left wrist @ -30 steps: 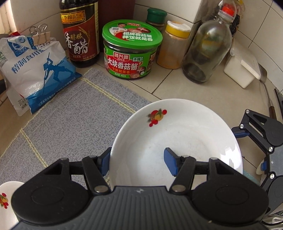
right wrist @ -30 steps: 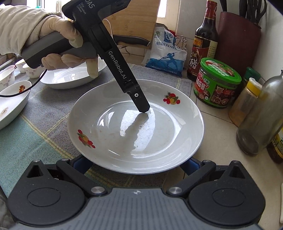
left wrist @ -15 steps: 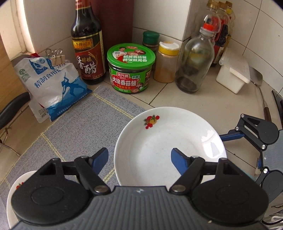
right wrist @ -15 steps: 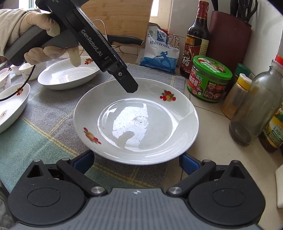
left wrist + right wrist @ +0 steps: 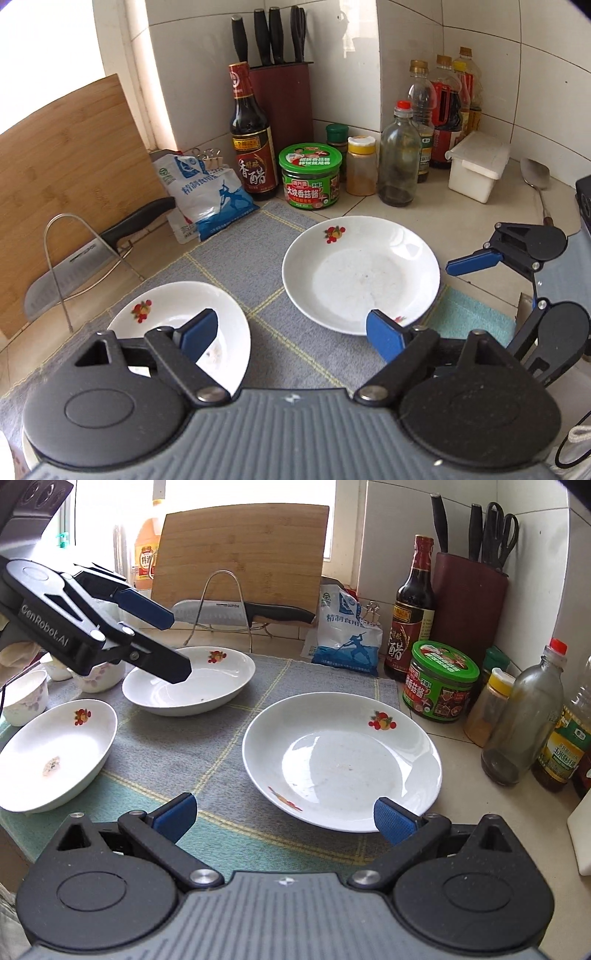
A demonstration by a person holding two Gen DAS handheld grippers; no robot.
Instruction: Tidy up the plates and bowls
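Fingers (image 5: pixel 201 328) of both grippers spread, empty; plate (image 5: pixel 343 764) rim overhangs mat (image 5: pixel 229 716) edge.

Behind the grey checked mat (image 5: pixel 207 746) you have a bamboo cutting board (image 5: pixel 243 550) leaning on the wall, with a kitchen knife (image 5: pixel 243 611) resting across a wire rack (image 5: pixel 221 605) in front of it. To the right stand a blue-and-white salt bag (image 5: pixel 207 192) shut with binder clips, a dark vinegar bottle (image 5: pixel 251 133), a red knife block (image 5: pixel 288 99) and a green-lidded sauce jar (image 5: pixel 310 177). Past these you see a yellow-capped spice jar (image 5: pixel 361 164), a glass bottle (image 5: pixel 399 158), oil bottles (image 5: pixel 447 110), a white lidded box (image 5: pixel 476 166) and a metal spoon (image 5: pixel 535 177).
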